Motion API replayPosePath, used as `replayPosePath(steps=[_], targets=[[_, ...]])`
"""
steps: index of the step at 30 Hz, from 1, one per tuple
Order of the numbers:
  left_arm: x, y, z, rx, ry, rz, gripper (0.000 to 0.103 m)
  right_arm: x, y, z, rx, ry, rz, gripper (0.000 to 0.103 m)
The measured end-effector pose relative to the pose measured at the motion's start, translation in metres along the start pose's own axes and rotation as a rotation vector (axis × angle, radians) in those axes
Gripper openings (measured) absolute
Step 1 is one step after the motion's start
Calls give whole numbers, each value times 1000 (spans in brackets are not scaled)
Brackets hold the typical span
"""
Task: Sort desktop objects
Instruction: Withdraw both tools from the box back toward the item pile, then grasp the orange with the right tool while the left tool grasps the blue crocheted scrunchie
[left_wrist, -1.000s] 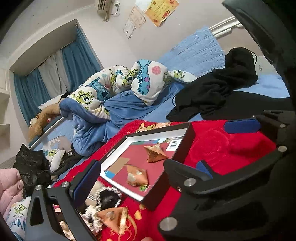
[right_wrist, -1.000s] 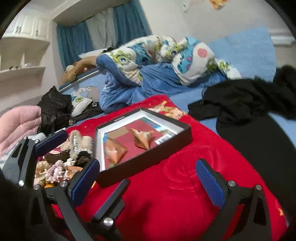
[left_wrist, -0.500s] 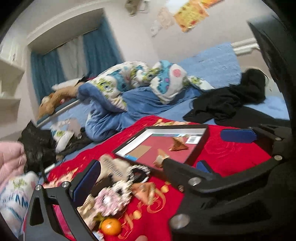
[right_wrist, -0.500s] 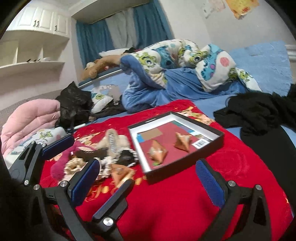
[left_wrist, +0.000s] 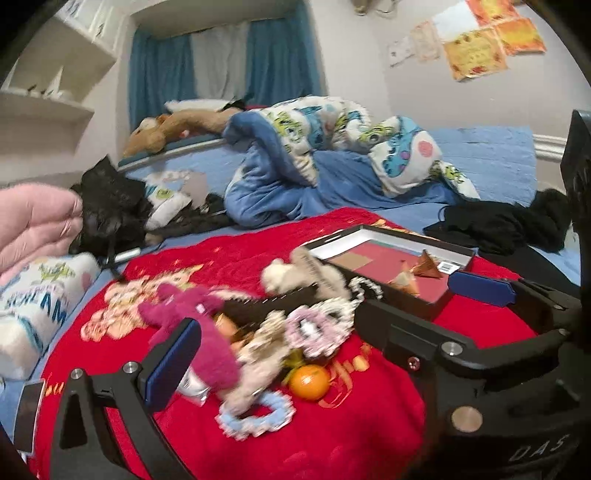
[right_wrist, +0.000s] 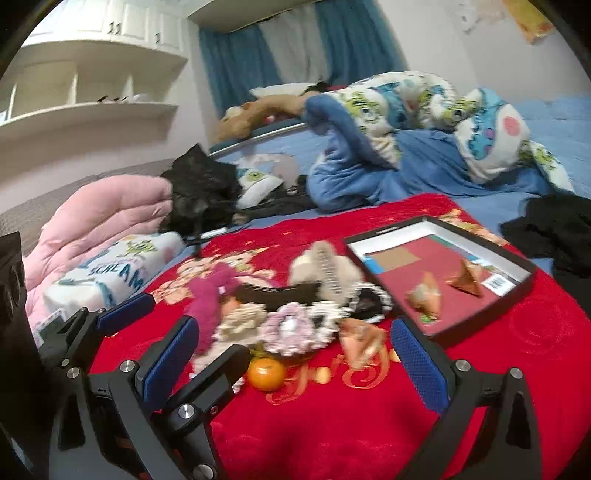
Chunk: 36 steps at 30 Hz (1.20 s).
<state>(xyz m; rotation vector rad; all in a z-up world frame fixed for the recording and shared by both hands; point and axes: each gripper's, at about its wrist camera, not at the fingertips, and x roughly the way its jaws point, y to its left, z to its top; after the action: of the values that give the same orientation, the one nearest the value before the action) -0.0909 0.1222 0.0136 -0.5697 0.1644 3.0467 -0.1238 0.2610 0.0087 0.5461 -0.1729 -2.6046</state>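
Lying in a loose heap on the red patterned cloth (right_wrist: 332, 424) are the things to be sorted: a small round orange fruit (right_wrist: 266, 373) at the near edge, a magenta plush toy (right_wrist: 210, 299) to its far left, a pale pink crocheted ring (right_wrist: 291, 326) in the middle, a light blue crocheted ring (left_wrist: 255, 417) nearest the left camera, and one folded orange paper pyramid (right_wrist: 360, 341) just right of the heap. Right of the pile sits a shallow black-rimmed box tray (right_wrist: 532, 275) with a dark red floor, and two more folded paper pyramids already lie inside it, which suggests the tray is the collecting place for that kind of item, with the loose pyramid a likely next candidate. The heap is blurred, so the other pieces in it cannot be told apart.

Both tools hover above the near side of the cloth, pointing toward the pile and touching nothing. The left gripper (left_wrist: 332, 321) has its blue-padded fingers spread wide, with nothing between them. The right gripper (right_wrist: 295, 354) is likewise spread and empty, the orange fruit and the loose pyramid lying beyond its gap. The left tool also shows at the left edge of the right wrist view, so the two sit side by side. Behind the cloth, a blue bed carries a cartoon-print quilt (right_wrist: 406, 107).
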Motion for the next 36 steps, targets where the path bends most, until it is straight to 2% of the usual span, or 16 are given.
replayPosePath(steps=[4,7,9,11,16,21,24,26,32,34,36], targets=[[-3,32,-11,-70,31,33,103,13,20,-1,-30,12,32,103],[0,57,-23,-133,74,25,103,21,28,-5,-46,19,38,103],[6,69,-32,-146,101,10,103,25,29,-9,-54,16,34,103],[13,75,-41,-146,132,29,103,30,29,-13,-66,14,6,103],[32,79,-53,-151,185,19,103,47,20,-23,-57,74,3,103],[57,77,-62,-108,248,86,103,60,10,-27,-41,134,31,103],[72,79,-67,-124,308,85,103,72,9,-30,-61,193,15,103],[79,81,-69,-130,325,95,103,79,7,-33,-60,229,24,99],[102,84,-79,-145,432,96,103,102,1,-43,-18,321,67,94],[111,84,-82,-140,478,69,103,111,0,-47,-1,357,88,94],[114,88,-83,-168,481,56,103,117,0,-50,7,377,101,93]])
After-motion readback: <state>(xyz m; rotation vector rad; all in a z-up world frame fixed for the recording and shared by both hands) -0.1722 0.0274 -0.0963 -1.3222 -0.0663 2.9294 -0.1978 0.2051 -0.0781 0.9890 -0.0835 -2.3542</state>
